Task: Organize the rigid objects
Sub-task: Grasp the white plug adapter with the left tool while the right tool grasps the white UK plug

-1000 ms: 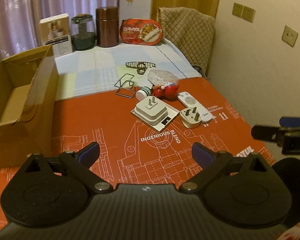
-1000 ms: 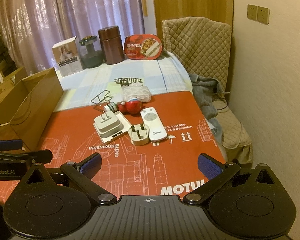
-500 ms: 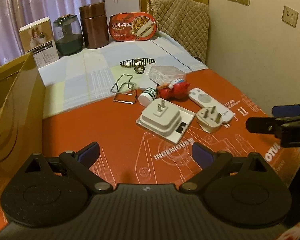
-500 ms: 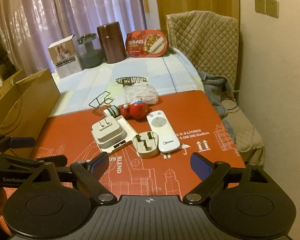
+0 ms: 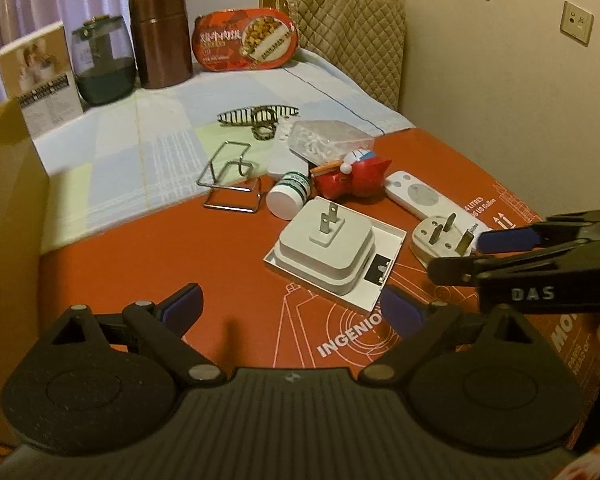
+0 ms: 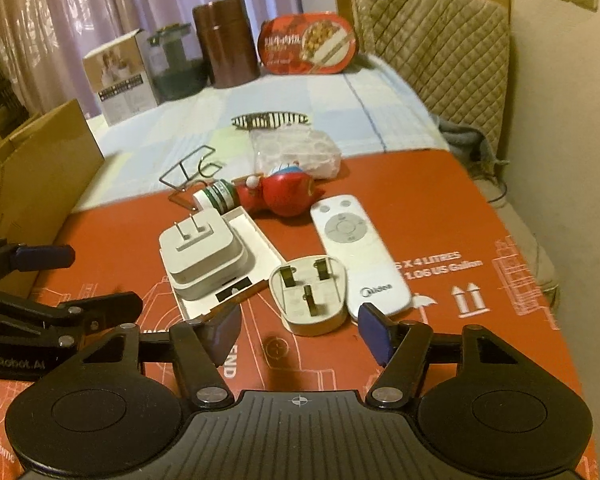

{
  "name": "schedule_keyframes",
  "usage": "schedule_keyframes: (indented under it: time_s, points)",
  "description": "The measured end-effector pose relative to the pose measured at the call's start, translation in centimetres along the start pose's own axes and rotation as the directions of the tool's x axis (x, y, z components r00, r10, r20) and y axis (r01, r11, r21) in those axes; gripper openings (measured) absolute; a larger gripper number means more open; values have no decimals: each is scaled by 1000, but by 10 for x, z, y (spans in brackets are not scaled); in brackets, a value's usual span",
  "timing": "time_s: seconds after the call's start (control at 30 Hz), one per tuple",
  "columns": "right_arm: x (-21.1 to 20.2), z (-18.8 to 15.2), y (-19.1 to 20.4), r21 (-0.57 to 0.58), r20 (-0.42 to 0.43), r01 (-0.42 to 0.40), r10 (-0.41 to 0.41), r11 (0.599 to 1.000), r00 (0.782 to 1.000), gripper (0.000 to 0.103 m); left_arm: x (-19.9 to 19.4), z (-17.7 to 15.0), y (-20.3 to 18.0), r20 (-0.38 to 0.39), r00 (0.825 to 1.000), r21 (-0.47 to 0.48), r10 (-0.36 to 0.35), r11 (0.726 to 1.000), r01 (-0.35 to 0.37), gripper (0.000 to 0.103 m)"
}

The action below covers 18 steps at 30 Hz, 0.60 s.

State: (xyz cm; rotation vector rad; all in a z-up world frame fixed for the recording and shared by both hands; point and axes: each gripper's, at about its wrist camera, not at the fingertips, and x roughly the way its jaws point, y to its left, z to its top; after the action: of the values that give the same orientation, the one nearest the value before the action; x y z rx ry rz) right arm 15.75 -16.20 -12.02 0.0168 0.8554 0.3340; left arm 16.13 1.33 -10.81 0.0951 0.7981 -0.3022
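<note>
A cluster of small objects lies on the red mat: a white square charger on a white tray, a cream three-pin plug, a white remote, a red toy figure, a small white bottle and a wire stand. My right gripper is open and empty, just short of the three-pin plug. My left gripper is open and empty, just short of the charger.
An open cardboard box stands at the left. At the back are a white carton, a glass jar, a brown canister and a red food tub. A striped hair clip and a clear bag lie behind the cluster.
Both grippers have moved forward toward the cluster, which looks larger. The right gripper's jaws have narrowed somewhat but stay open. The left gripper has swung right, away from the box.
</note>
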Motion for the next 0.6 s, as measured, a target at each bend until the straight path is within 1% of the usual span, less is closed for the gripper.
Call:
schedule_keyframes:
  time_s: [0.17, 0.3, 0.4, 0.47, 0.6]
  points:
    - [12, 7, 3, -46, 24, 29, -28, 998, 999, 63, 9, -1, 4, 9, 1000, -14, -14, 1000, 14, 93]
    - [12, 6, 6, -42, 37, 27, -25, 999, 999, 63, 13, -2, 7, 14, 1000, -19, -18, 1000, 18, 93]
    - [14, 2, 12, -65, 26, 32, -31, 997, 999, 63, 16, -3, 9, 15, 1000, -22, -26, 999, 27, 93]
    - [19, 2, 11, -59, 13, 36, -36, 998, 999, 62, 18, -3, 9, 14, 999, -18, -34, 999, 34, 93]
    - [26, 6, 10, -63, 28, 51, -49, 997, 998, 61, 21, -2, 8, 19, 998, 0, -52, 999, 52, 93]
